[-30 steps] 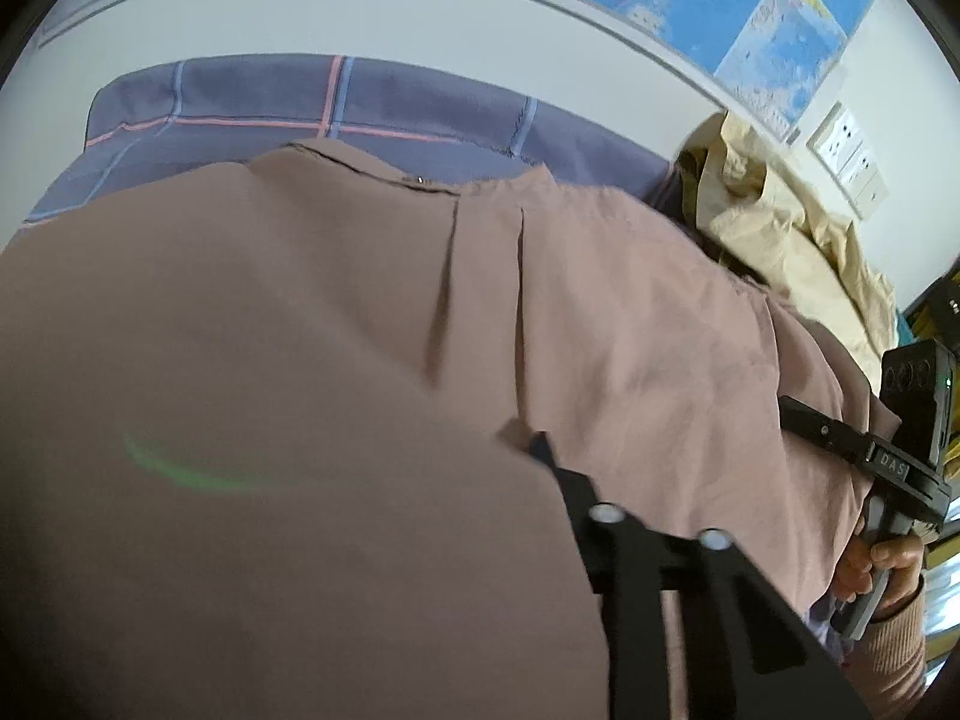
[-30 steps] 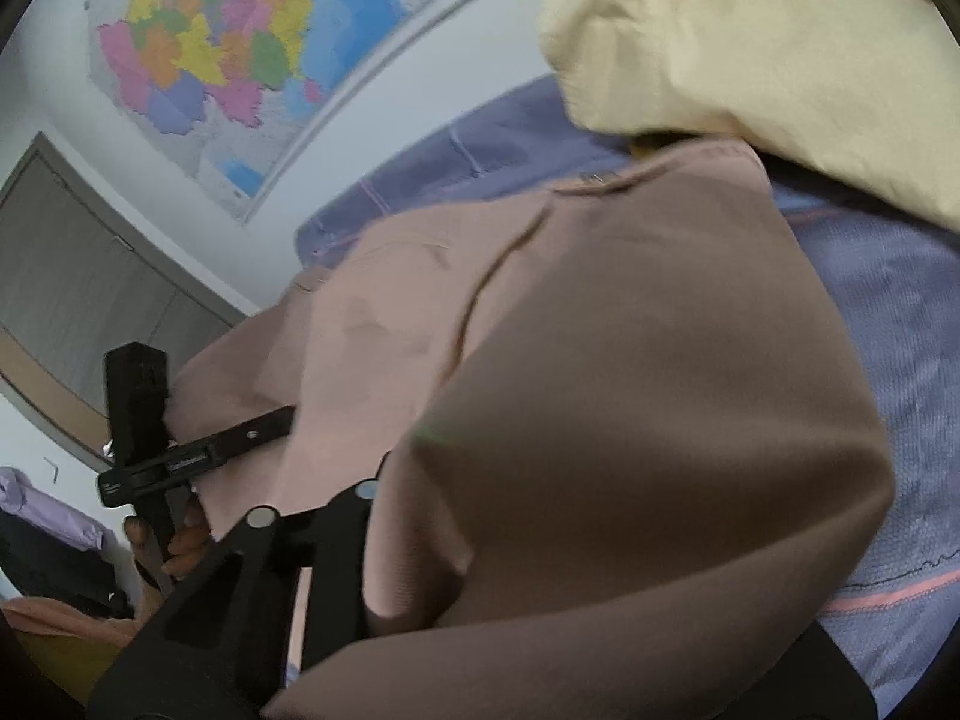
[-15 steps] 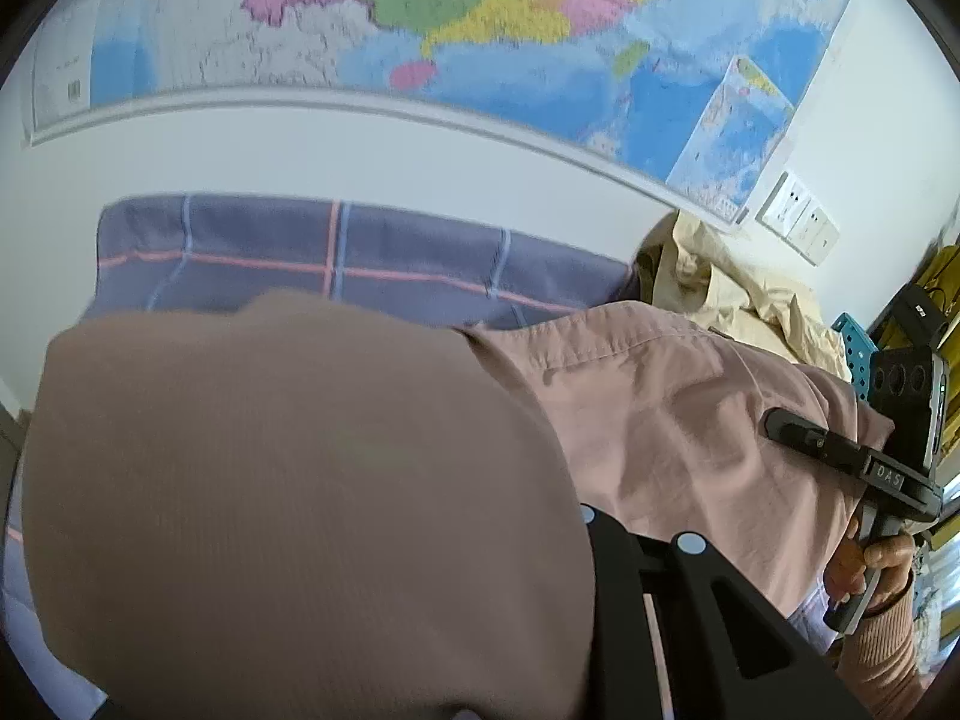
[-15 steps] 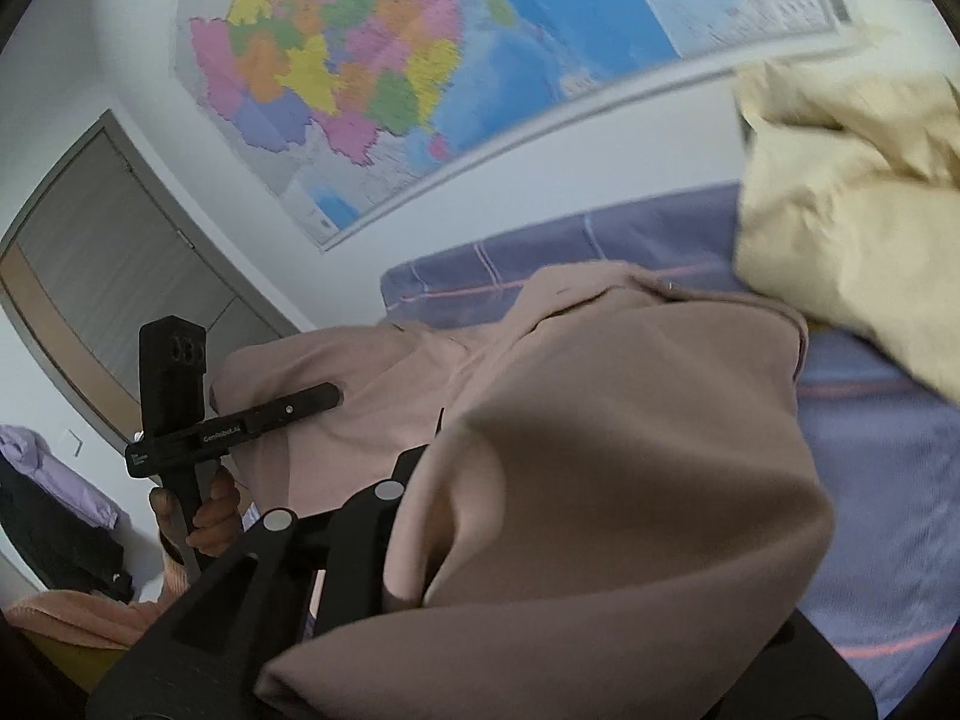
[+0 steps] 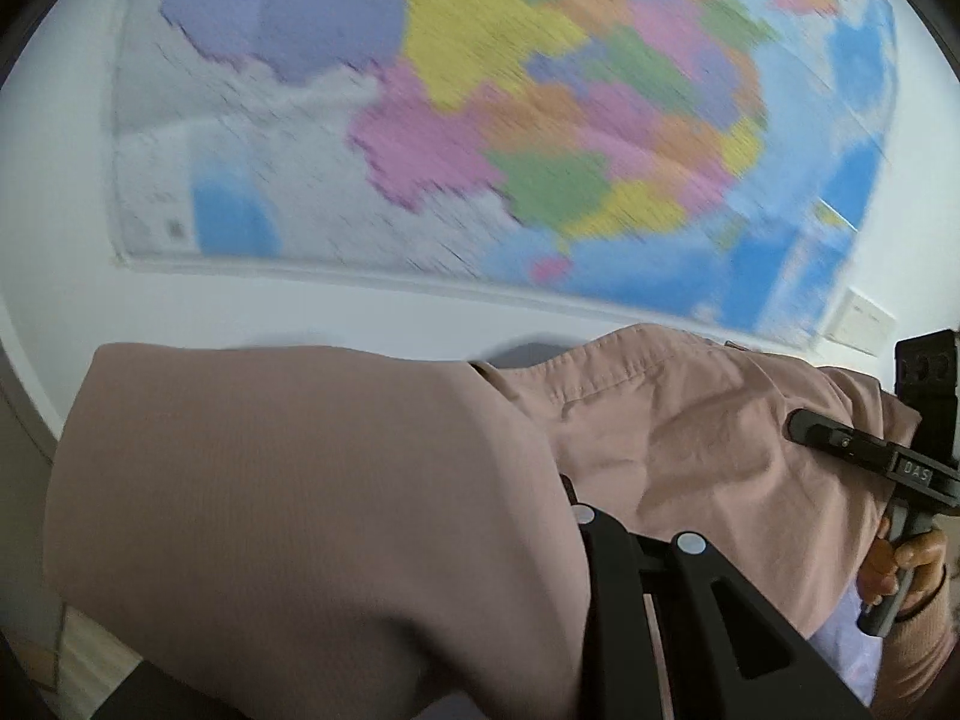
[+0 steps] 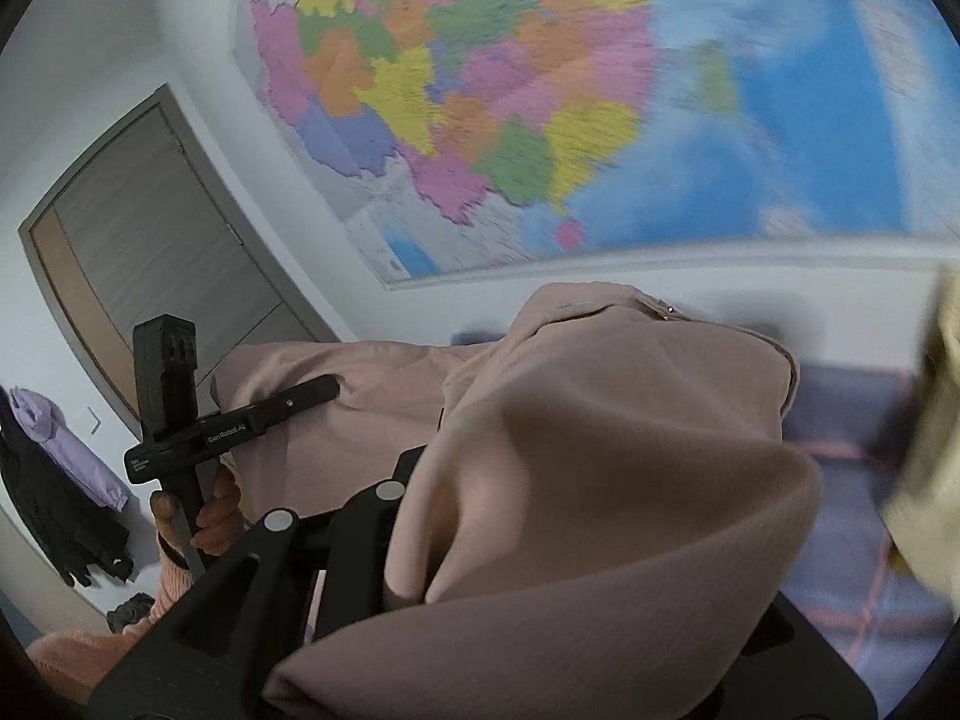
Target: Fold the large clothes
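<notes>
A large dusty-pink garment (image 5: 312,480) hangs bunched between both grippers, lifted above the bed. In the left wrist view it drapes over my left gripper (image 5: 567,495), whose jaws are shut on a fold; one black finger (image 5: 606,546) shows and the other is hidden under cloth. The right gripper (image 5: 807,423) pinches the same garment's far side, a hand on its handle. In the right wrist view the garment (image 6: 600,468) covers my right gripper (image 6: 429,450), shut on the cloth. The left gripper (image 6: 327,387) grips the garment's other end there.
A big coloured wall map (image 5: 540,120) fills the wall ahead. A purple checked bedsheet (image 6: 852,540) lies below, with a pale yellow garment (image 6: 936,432) at its right. A grey door (image 6: 156,252) and hanging clothes (image 6: 54,450) stand at the left. A wall socket (image 5: 858,321) is at the right.
Both grippers have risen with the pink garment, lifting it off the bed. The views have swung up from the bedsheet to the wall map.
</notes>
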A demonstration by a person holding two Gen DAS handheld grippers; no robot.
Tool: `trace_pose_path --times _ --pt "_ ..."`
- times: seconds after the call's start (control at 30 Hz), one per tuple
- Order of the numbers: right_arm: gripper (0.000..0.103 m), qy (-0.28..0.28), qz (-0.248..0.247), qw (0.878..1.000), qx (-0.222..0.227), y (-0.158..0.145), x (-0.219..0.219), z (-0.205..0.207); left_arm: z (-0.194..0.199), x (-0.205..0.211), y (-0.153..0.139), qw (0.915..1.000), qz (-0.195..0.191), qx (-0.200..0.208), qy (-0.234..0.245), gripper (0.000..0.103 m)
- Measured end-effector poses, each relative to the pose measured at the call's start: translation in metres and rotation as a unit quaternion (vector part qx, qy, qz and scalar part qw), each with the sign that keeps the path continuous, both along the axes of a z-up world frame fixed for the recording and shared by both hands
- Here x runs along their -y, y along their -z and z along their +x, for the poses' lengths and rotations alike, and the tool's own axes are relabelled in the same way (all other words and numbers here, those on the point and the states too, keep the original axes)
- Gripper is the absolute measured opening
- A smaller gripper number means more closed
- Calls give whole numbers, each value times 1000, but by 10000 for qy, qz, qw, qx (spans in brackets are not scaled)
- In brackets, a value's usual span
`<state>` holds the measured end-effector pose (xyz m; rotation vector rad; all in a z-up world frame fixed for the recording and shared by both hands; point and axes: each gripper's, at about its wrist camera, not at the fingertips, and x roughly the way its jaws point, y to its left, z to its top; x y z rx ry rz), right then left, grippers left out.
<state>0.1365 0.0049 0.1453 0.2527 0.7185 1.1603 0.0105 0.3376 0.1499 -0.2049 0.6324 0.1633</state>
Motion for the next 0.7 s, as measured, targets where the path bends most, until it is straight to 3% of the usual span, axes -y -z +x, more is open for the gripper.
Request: trace_pose_path --times 0.23,0.33,0.4,0.5,0.6,0.7 --pt "18 -284 99 9995 -50 -3 -102 36 18 -81 -10 9967 240 56 -774 17" --pt "18 -424 114 9990 -63 6 -135 43 19 -121 -2 9934 255 108 -1110 17" --pt "18 -521 125 9983 -244 25 -160 49 14 -145 13 9916 63 135 -1287 17" --pt "18 -667 -148 9966 -450 63 -190 52 7 -176 60 9866 -101 -112 -1628 17" --pt "18 -789 -689 9910 -832 118 -212 53 9 -200 129 9786 -531 -842 -1802 17" --pt "23 -711 -796 9859 -1290 155 -210 63 5 -211 162 9732 -700 -1059 -1917 21"
